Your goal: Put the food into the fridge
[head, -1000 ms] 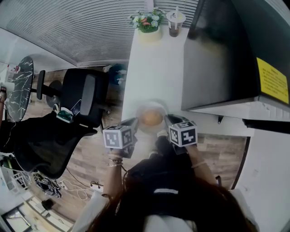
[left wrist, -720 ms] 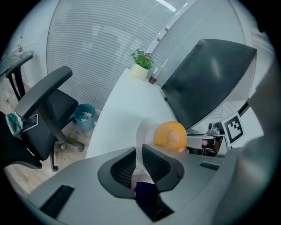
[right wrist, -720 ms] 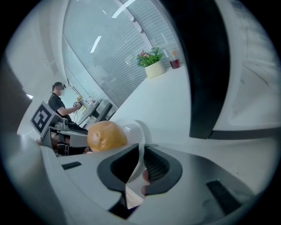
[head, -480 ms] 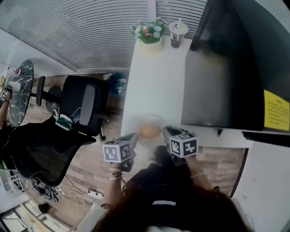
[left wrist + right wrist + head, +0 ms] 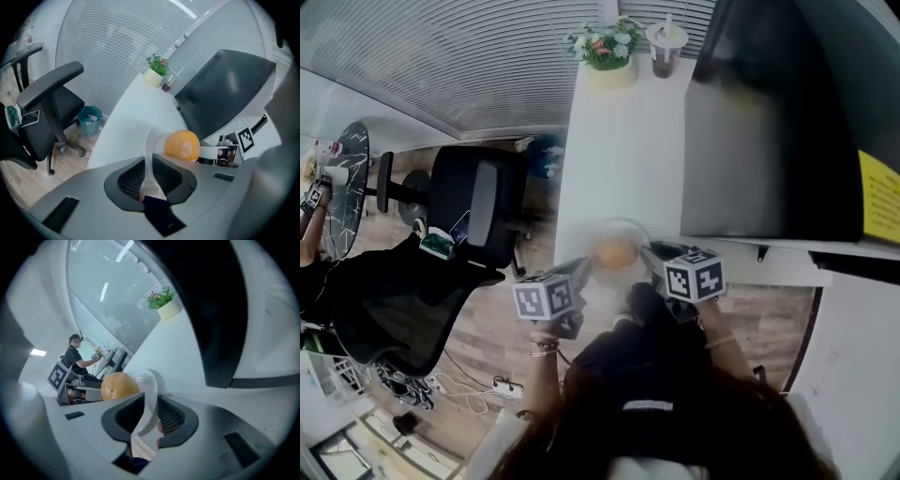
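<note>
A white bowl (image 5: 623, 226) with an orange (image 5: 614, 251) in it sits at the near edge of the white table (image 5: 619, 141), between both grippers. My left gripper (image 5: 581, 268) is shut on the bowl's left rim (image 5: 152, 140), and the orange (image 5: 182, 145) shows just past its jaws (image 5: 149, 161). My right gripper (image 5: 652, 255) is at the right rim (image 5: 151, 385). Its jaws are opening, and the rim stands between the pads with gaps beside it (image 5: 151, 404). The black fridge (image 5: 769, 122) stands on the table to the right, its door closed.
A potted plant (image 5: 607, 47) and a drink cup with a straw (image 5: 664, 45) stand at the table's far end. A black office chair (image 5: 478, 202) and a bin (image 5: 89, 119) are on the floor to the left. A person (image 5: 75, 357) sits at a distant desk.
The bowl with the orange stays between the two grippers at the table's near edge. Only the head view has shifted a little.
</note>
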